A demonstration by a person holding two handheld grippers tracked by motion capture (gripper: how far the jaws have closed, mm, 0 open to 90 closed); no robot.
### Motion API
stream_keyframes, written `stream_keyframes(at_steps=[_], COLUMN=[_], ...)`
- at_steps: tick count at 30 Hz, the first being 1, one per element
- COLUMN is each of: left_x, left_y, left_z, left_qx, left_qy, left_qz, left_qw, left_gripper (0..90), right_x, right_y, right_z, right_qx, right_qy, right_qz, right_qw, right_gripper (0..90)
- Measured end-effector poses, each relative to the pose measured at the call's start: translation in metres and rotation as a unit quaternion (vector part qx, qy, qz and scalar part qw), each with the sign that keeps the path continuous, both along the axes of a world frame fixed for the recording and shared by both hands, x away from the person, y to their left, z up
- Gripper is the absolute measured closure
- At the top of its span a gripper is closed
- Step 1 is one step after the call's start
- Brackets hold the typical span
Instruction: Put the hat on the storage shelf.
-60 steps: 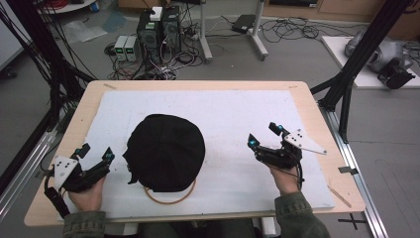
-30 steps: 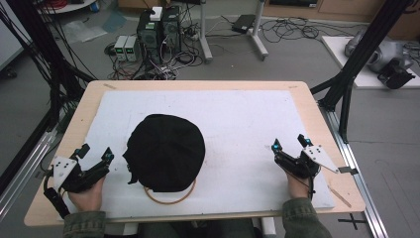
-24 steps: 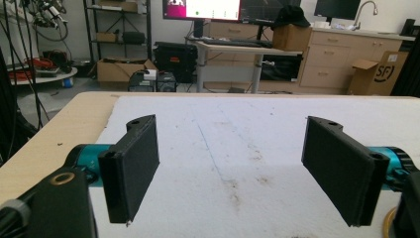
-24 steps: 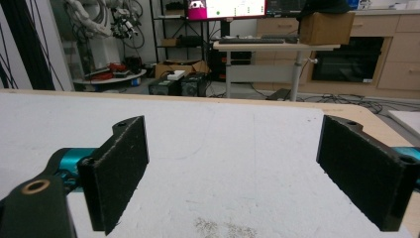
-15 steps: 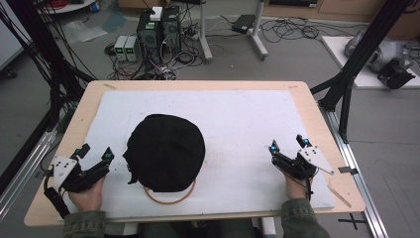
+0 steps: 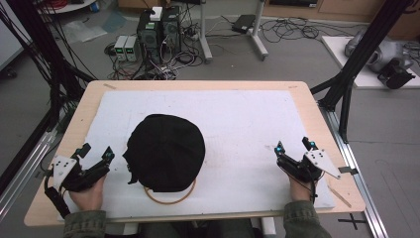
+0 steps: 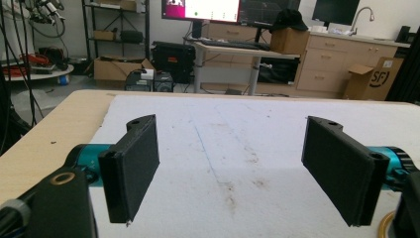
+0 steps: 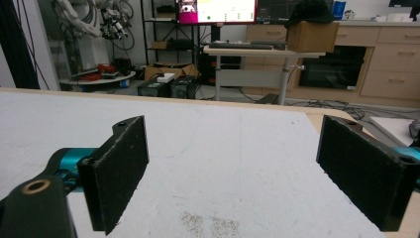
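Note:
A black dome-shaped cap (image 6: 166, 151) lies on the white mat (image 6: 237, 124), left of the middle, with a tan ring (image 6: 171, 199) showing under its near edge. My left gripper (image 6: 96, 154) rests at the mat's near left corner, a little left of the cap, open and empty. In the left gripper view its jaws stand wide apart over bare mat (image 7: 233, 163), and a sliver of the tan ring (image 7: 385, 226) shows at the lower right. My right gripper (image 6: 295, 147) rests near the mat's right edge, open, with nothing between its pads (image 8: 119, 168).
The wooden table (image 6: 317, 119) has black frame posts (image 6: 351, 74) at its right and left sides. Computers and cables (image 6: 158, 29) lie on the floor beyond the far edge. Bare mat stretches between the cap and the right gripper.
The right gripper moved from beside the cap toward the near right edge of the mat and settled there. The left gripper and cap have not moved.

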State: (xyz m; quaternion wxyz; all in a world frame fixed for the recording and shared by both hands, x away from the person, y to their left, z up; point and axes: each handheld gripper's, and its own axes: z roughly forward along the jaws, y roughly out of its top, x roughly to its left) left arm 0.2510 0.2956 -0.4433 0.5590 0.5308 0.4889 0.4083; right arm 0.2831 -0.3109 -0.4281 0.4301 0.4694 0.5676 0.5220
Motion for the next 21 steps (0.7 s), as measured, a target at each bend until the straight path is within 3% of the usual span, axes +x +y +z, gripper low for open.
stream_keyframes(at_steps=[14, 16, 21], left_x=[0.0016, 0.002, 0.003], left_y=[-0.0003, -0.0004, -0.001], left_z=[-0.0004, -0.0007, -0.0013], left_qx=[-0.001, -0.001, 0.001], left_qy=[0.003, 0.005, 0.008], left_qz=[-0.002, -0.003, -0.003], left_qw=[1.0, 1.0, 1.0], left_gripper=[22.6, 22.6, 22.6], right_x=[-0.0001, -0.0029, -0.0035], right_y=[0.0018, 0.0034, 0.0057], right_z=[-0.0025, -0.001, -0.0014], right_qx=[0.004, 0.005, -0.002], right_qy=[0.006, -0.008, -0.009], right_qz=[0.013, 0.014, 0.023], right_qw=[0.9999, 0.9999, 0.9997], right_gripper=[12.0, 12.1, 12.1])
